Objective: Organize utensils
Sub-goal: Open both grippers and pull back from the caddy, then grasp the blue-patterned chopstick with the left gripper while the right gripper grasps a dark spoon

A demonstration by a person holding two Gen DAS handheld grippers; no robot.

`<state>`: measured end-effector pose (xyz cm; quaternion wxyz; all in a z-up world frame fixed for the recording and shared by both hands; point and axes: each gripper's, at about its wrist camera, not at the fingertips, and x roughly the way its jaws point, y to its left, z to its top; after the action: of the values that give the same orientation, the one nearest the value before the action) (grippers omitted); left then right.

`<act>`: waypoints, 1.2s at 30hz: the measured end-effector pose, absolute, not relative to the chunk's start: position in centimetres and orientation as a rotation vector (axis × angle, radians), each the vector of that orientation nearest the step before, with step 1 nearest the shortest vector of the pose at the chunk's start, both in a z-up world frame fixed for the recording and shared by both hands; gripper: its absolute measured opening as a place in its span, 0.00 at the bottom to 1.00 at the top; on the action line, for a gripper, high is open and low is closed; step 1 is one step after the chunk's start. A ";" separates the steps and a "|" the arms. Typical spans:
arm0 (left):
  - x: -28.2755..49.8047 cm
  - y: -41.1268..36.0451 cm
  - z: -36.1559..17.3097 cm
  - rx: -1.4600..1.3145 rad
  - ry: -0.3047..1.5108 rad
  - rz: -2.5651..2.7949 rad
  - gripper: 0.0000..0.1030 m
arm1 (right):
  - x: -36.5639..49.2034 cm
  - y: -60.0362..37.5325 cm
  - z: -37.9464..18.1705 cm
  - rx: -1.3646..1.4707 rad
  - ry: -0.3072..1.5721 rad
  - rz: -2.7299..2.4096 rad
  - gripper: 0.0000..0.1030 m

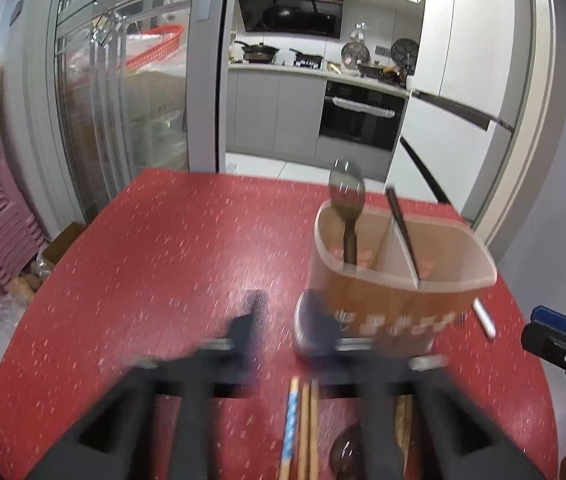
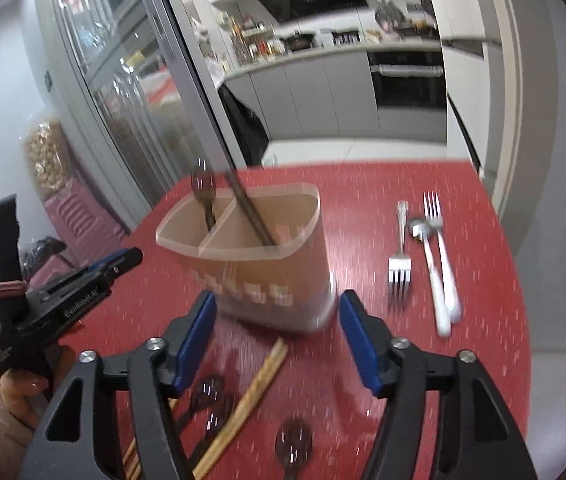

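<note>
Red speckled table point(image 2: 363, 184), glossy, w/ grey kitchen behind. Tan two-part holder point(image 2: 251, 256) sits mid-table: dark spoon point(image 2: 203, 192) in one side, chopstick point(image 2: 249, 212) in the other. Forks point(image 2: 401, 252) lie right of it, wooden chopsticks point(image 2: 243, 404) nearer. Right gripper point(image 2: 277, 344) jaws spread, empty; left gripper point(image 1: 283, 320) too blurred, can't tell.

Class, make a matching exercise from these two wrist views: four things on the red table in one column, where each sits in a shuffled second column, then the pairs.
1 dark spoon
2 dark chopsticks
3 forks
4 wooden chopsticks

A flat, near side of holder
B holder's left compartment
C flat, right of holder
D holder's right compartment

Pairs: 1-B, 2-D, 3-C, 4-A
</note>
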<state>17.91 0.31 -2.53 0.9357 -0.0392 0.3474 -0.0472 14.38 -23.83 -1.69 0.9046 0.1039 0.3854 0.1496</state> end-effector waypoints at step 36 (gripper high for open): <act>10.3 1.6 -11.4 0.009 0.958 -0.078 1.00 | 9.2 -21.1 -10.9 0.094 1.139 0.153 0.66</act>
<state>10.26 1.59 -11.41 0.8868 0.0042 0.4607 -0.0377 9.18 -21.14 -10.88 0.8384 0.0445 0.5384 0.0722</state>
